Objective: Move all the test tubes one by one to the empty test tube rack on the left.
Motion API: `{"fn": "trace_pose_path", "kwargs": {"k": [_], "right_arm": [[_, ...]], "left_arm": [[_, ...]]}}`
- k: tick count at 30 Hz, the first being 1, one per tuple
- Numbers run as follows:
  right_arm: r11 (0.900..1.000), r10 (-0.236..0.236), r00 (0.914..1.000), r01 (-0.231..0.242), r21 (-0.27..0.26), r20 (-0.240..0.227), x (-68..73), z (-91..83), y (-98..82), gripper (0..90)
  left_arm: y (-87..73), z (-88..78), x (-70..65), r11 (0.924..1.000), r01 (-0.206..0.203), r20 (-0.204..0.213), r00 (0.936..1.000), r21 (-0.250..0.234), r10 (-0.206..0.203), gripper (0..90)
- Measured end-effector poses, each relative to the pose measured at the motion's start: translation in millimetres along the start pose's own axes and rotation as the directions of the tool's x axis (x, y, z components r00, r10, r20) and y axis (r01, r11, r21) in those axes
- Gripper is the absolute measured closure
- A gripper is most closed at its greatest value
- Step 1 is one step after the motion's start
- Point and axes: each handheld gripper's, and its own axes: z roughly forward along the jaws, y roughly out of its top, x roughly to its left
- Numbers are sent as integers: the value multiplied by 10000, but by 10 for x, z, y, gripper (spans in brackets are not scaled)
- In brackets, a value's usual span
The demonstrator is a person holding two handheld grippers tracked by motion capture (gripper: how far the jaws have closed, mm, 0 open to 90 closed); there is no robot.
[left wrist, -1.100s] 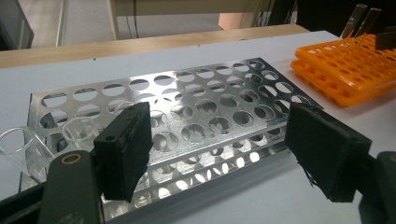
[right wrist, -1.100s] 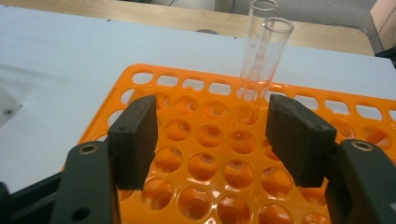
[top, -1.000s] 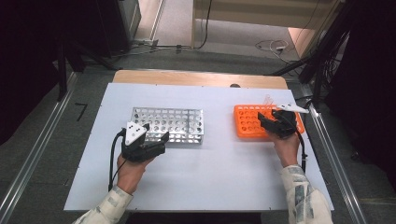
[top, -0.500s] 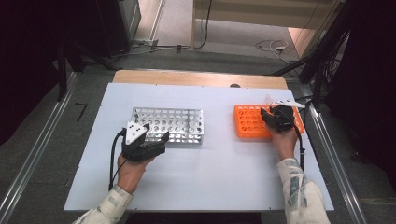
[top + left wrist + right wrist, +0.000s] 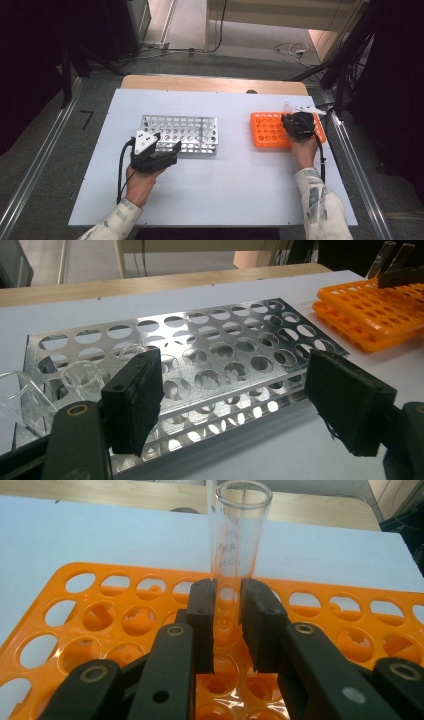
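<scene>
The clear glass test tube stands upright in the orange plastic rack w/ round holes, at right side of the white bench. Right tool has just been closing its jaws & now is clamped on the tube, pads pressing both sides of the glass. Left tool is open, nothing between the pads, just in front of the silver metal rack w/ round holes; clear tubes sit at that rack's left end.
</scene>
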Motion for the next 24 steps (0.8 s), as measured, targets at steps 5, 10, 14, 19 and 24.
{"fn": "trace_pose_path", "kwargs": {"k": [5,10,14,19,24], "right_arm": [[9996,18,10000,-20,-272,-44,-4,-70,47,732],[9981,17,10000,-17,-611,-12,-8,-176,95,733],[9966,32,10000,-39,-823,-83,-17,-261,119,734],[9943,-46,9998,27,-1070,-179,-8,-365,155,736],[9949,-100,9994,66,-1011,-337,11,-421,158,736]], "left_arm": [[0,-1,0,10000,-15,-25,10000,-6,15,229],[0,-1,0,10000,5,-49,10000,5,-5,212],[-1,3,7,10000,17,-114,9999,-15,-17,197],[1,2,5,10000,-5,-129,9999,15,6,191],[0,1,3,10000,-16,-135,9999,20,16,191]]}}
